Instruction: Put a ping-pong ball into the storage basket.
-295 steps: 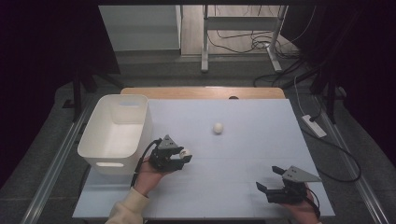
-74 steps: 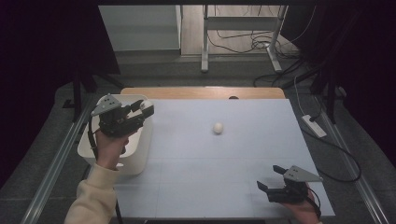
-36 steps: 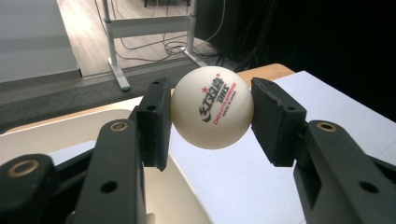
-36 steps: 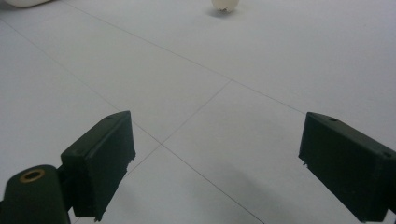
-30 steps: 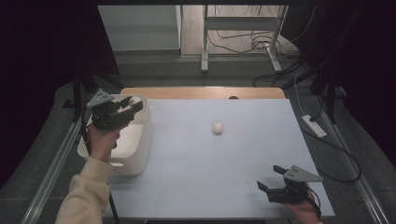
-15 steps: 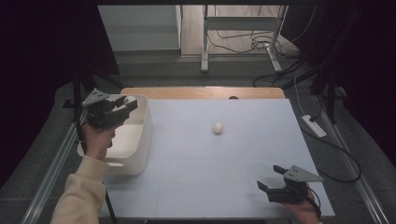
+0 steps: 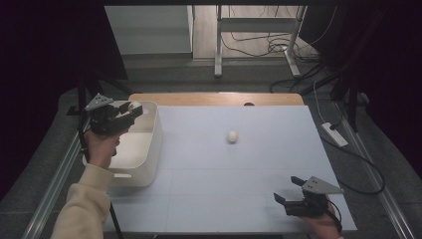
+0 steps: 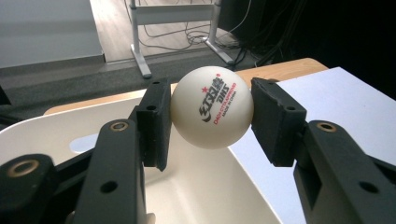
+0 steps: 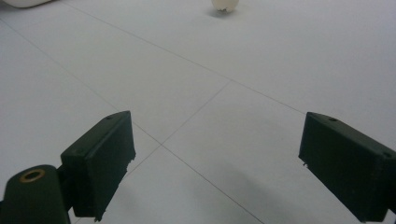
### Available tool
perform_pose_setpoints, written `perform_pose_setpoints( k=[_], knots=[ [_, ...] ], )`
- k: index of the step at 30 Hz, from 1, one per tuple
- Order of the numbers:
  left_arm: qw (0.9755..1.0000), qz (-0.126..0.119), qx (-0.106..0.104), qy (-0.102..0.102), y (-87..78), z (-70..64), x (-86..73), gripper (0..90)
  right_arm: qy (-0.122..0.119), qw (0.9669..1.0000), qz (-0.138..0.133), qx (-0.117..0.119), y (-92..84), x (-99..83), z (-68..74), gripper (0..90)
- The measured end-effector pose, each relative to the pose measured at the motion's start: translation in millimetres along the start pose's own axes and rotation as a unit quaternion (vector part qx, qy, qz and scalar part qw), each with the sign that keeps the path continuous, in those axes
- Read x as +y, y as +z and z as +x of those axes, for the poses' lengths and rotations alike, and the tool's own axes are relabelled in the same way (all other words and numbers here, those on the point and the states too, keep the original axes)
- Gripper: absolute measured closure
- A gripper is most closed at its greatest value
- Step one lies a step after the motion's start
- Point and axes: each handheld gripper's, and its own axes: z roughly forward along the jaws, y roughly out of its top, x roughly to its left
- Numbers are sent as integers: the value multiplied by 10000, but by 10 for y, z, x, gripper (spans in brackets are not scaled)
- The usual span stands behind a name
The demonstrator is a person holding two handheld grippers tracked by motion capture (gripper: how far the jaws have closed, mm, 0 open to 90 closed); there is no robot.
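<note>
We start at the left, where our left gripper point(image 7: 130, 110) hangs above the white bin point(image 7: 149, 164), its jaws clenched on a white ball point(image 8: 212, 107) printed with red and black lettering. In the left gripper view the two black pads squeeze the ball from either side, and the bin's hollow lies right underneath. We judge the step in hand to be the drop: we want the ball well inside the rim before the jaws part, and we should lower it first, because a light ball let go from up high may well bounce back out. Opening slowly and evenly would keep it from flicking sideways. The forearm point(image 7: 82, 209) reaches up along the bin's near-left side, with the hand point(image 7: 99, 147) raised and the gripper pointing roughly level across the far part of the bin; from the high view it is hard to tell exactly how far over the rim the ball sits.

Moving right, a second ball point(image 7: 232, 135) rests alone on the pale table point(image 7: 209, 194), well apart from both tools. At the near right corner our right gripper point(image 7: 287, 192) lies low by the table, jaws spread wide and holding nothing, aimed towards that ball.
</note>
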Motion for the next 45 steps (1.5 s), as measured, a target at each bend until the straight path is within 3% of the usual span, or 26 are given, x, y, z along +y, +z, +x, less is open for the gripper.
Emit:
perform_pose_setpoints(
  k=[24, 45],
  knots=[
    [9990, 242, 370, -104, 54, 214, -12, 509, 15, 10000, 7, 4, 12, -1, 2, 106],
    [9959, 605, 614, -271, 168, 404, -95, 509, 14, 10000, 15, 3, 11, -3, 0, 106]
  ],
)
